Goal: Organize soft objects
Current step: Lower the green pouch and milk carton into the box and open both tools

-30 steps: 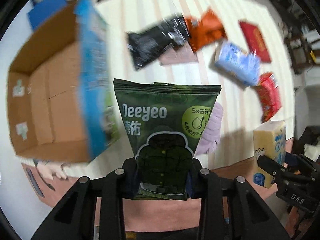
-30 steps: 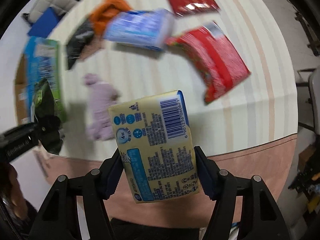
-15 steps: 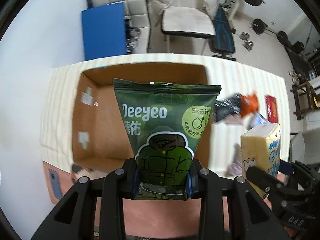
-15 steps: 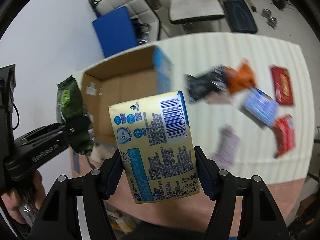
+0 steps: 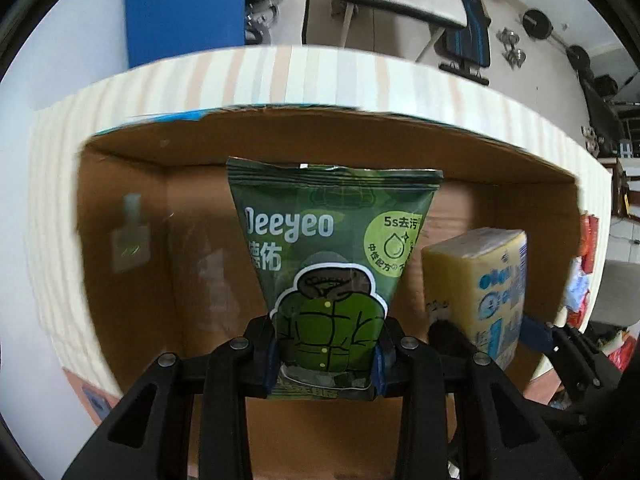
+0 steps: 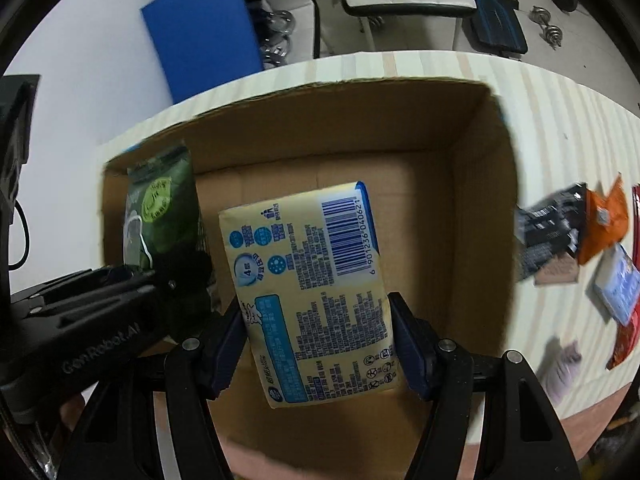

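My left gripper (image 5: 326,354) is shut on a green "Deeyeo" pouch (image 5: 332,256) and holds it upright over the open cardboard box (image 5: 132,288). My right gripper (image 6: 320,344) is shut on a yellow tissue pack (image 6: 308,280) and holds it over the same box (image 6: 472,208). The yellow pack (image 5: 484,280) shows at the right in the left wrist view. The green pouch (image 6: 162,216) and the left gripper (image 6: 168,272) show at the left in the right wrist view. The box floor looks bare.
The box sits on a striped tablecloth (image 6: 560,128). To its right lie a black packet (image 6: 548,232), an orange packet (image 6: 604,220), a blue-white pack (image 6: 618,280), a red packet (image 6: 628,336) and a lilac soft item (image 6: 560,364). Chairs and a blue board (image 6: 200,36) stand behind.
Both grippers have swung left from the scattered items to above the open box, each keeping its pack. The box now fills both views.
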`<state>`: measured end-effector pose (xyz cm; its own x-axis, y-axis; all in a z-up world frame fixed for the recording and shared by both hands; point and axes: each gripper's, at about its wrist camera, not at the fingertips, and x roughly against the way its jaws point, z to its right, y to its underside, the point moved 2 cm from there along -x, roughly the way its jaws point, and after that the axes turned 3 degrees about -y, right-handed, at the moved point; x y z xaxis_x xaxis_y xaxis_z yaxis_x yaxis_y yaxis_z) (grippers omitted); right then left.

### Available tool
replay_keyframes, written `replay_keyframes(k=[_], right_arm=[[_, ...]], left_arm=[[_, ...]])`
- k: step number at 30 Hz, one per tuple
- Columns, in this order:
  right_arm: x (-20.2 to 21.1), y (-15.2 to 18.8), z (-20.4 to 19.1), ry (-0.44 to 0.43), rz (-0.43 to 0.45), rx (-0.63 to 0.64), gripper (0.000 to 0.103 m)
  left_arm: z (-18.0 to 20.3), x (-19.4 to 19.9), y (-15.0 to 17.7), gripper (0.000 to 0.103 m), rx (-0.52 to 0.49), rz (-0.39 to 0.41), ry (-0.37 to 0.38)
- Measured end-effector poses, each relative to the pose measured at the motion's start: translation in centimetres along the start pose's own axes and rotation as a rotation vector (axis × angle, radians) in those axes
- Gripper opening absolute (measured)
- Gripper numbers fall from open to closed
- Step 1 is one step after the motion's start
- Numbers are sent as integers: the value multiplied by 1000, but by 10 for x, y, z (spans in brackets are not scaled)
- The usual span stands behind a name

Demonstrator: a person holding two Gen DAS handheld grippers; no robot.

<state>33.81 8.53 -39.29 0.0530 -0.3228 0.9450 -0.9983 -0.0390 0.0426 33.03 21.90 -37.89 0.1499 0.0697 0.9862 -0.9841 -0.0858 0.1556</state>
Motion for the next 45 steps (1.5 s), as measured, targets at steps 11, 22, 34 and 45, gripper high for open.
replay_keyframes(k=[11,22,34,45], right_arm=[[-48,-16,7,52,44,-41,70],[-25,-1,3,73,33,5,95],[20,47,-2,204,68,90,103],[74,109,0,162,163,102,103]], left_arm=[[-12,-33,-21,35,16,-74,14],[-34,2,5,91,5,15,-61],[-49,42,72,99,29,192,-129],[-32,84,136,99,45,370,-168]])
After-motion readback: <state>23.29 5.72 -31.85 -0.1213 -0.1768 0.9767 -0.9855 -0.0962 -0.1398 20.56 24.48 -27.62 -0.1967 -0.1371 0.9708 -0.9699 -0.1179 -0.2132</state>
